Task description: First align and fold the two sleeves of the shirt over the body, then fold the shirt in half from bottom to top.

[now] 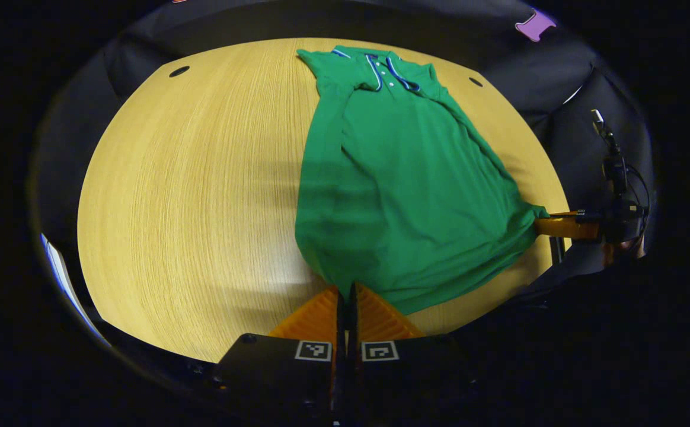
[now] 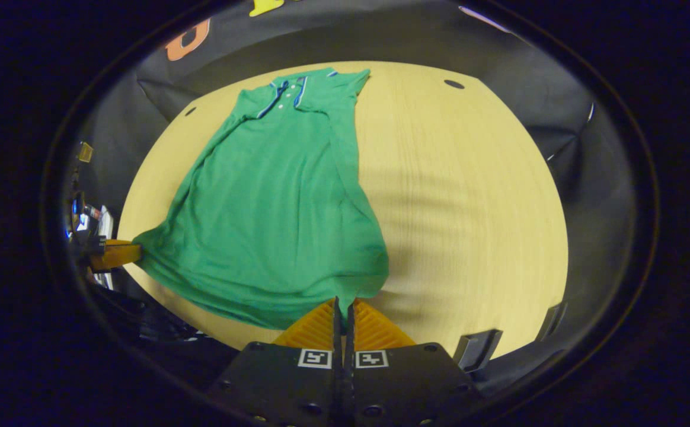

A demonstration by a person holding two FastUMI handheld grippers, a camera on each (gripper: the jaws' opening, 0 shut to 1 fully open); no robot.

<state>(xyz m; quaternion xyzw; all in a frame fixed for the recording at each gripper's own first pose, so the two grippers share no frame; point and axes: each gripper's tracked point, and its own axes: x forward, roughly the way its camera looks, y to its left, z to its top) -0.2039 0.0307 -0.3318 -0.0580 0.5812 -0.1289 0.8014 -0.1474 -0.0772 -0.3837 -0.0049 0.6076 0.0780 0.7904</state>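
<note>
With sleeves folded in, a green shirt point(image 1: 416, 196) lies on the table point(image 1: 203, 196).
Left gripper point(image 1: 347, 292) and right gripper point(image 2: 342, 305) each pinch a bottom hem corner, jaws clenched.

Lighting dim and warm. Soft shadows cross the worktop point(image 1: 203, 178) beside the shirt point(image 1: 404, 190). Fisheye bending strong at edges; right gripper view slightly blurred.
</note>
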